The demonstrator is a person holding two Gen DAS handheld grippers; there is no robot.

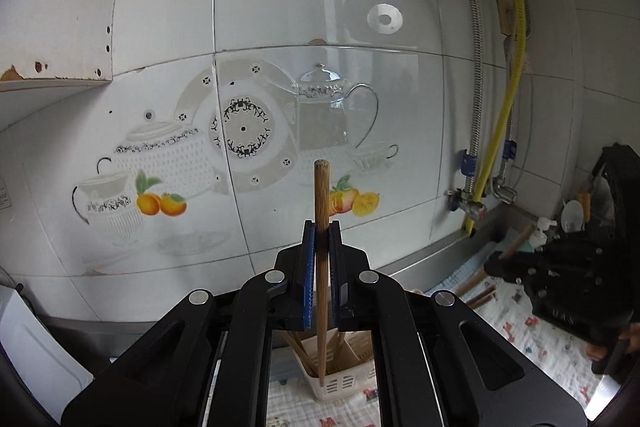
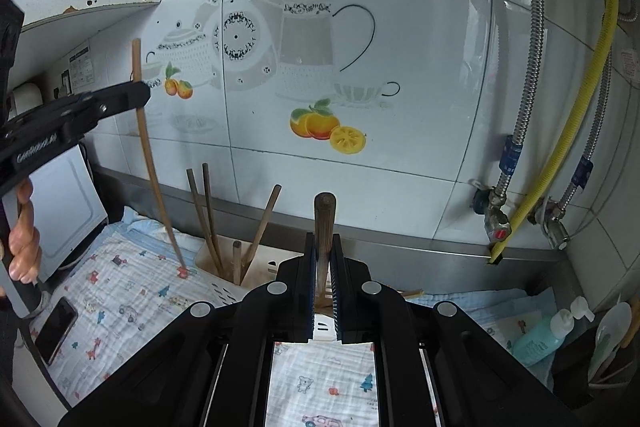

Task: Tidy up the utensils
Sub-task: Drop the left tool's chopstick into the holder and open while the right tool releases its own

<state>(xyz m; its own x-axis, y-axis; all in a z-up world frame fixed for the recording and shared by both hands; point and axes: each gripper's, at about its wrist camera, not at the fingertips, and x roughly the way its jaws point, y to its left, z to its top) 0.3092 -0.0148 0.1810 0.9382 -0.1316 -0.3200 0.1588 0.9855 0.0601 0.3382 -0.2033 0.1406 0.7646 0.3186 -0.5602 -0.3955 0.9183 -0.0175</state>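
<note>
My left gripper (image 1: pixel 321 227) is shut on a light wooden chopstick (image 1: pixel 321 247) held upright; its lower tip hangs over the cream slotted utensil holder (image 1: pixel 344 383). In the right wrist view that chopstick (image 2: pixel 154 183) slants down with its tip near the cloth, left of the holder (image 2: pixel 264 273), and the left gripper (image 2: pixel 132 95) grips it high up. My right gripper (image 2: pixel 323 239) is shut on a darker wooden utensil handle (image 2: pixel 324 223), upright, just in front of the holder. Several chopsticks (image 2: pixel 210 219) stand in the holder.
A patterned cloth (image 2: pixel 132 303) covers the counter. A phone (image 2: pixel 56 329) lies at the left edge beside a white board (image 2: pixel 64 203). A blue soap bottle (image 2: pixel 544 335) and a dark rack (image 2: pixel 592 359) stand right. Gas pipes (image 2: pixel 560 131) run down the tiled wall.
</note>
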